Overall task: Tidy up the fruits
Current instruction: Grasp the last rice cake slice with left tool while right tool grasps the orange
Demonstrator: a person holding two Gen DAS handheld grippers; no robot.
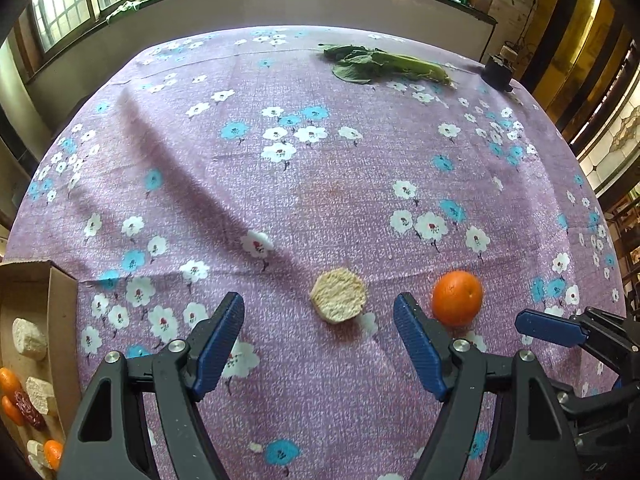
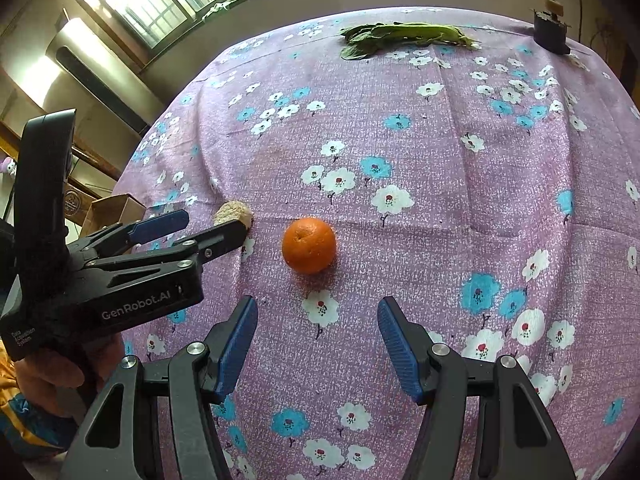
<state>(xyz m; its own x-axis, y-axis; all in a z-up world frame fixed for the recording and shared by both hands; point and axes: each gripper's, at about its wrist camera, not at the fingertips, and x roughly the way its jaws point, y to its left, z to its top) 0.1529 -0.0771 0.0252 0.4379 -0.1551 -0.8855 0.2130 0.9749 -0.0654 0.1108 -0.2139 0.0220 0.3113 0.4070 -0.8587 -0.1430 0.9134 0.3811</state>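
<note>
Risk here is mostly the orange (image 2: 309, 245) rolling off — right gripper (image 2: 318, 344) and left gripper (image 1: 319, 344) both spread and empty, and a crooked pinch could nudge it.

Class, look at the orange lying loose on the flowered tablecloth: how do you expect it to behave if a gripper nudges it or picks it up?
The orange looks nearly round, so a sideways nudge would probably roll it across the tablecloth. Its skin looks smooth and slightly glossy, so it might slip unless gripped across its middle. It seems firm, holding its shape.
</note>
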